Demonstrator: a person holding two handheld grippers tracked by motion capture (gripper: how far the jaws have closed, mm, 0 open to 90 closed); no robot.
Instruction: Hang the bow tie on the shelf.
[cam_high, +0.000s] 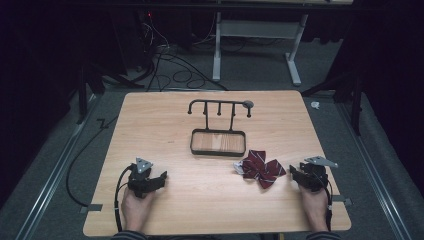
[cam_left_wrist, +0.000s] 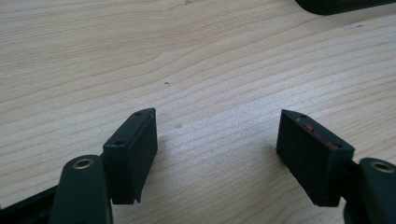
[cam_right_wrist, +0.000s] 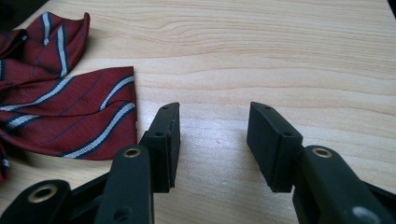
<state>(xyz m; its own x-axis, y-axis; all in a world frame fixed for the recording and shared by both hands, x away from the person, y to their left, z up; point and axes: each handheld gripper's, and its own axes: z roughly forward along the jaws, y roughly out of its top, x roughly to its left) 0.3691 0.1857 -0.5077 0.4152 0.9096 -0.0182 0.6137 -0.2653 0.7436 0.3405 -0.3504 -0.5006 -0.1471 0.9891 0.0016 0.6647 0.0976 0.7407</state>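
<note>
High view: red striped bow tie (cam_high: 261, 170) lying flat at lower right of centre on the wooden surface (cam_high: 165, 120), just left of the right gripper (cam_high: 300, 176); black hanger stand (cam_high: 219, 127) with a tray base and hooked bar above it, toward the frame's middle; left gripper (cam_high: 155, 181) low at the left, well apart from both.

Judged as the opening step, before any grasp; bow tie untouched, stand's hooks bare; probably meant for one of those hooks. Next move likely calls for swinging the right gripper leftward onto a wing edge of the cloth, pinching thin fabric low against the wood without sliding it away.

Right gripper view: fingers (cam_right_wrist: 164, 144) set moderately apart, holding nothing, bare wood between them; bow tie (cam_right_wrist: 70, 112) in the left half of the frame, its near corner just beside the left finger, contact not clear.

Left gripper view: fingers (cam_left_wrist: 133, 151) spread wide, empty, hovering close over plain wood (cam_left_wrist: 196, 70); dark edge of the stand's tray at upper right.
</note>
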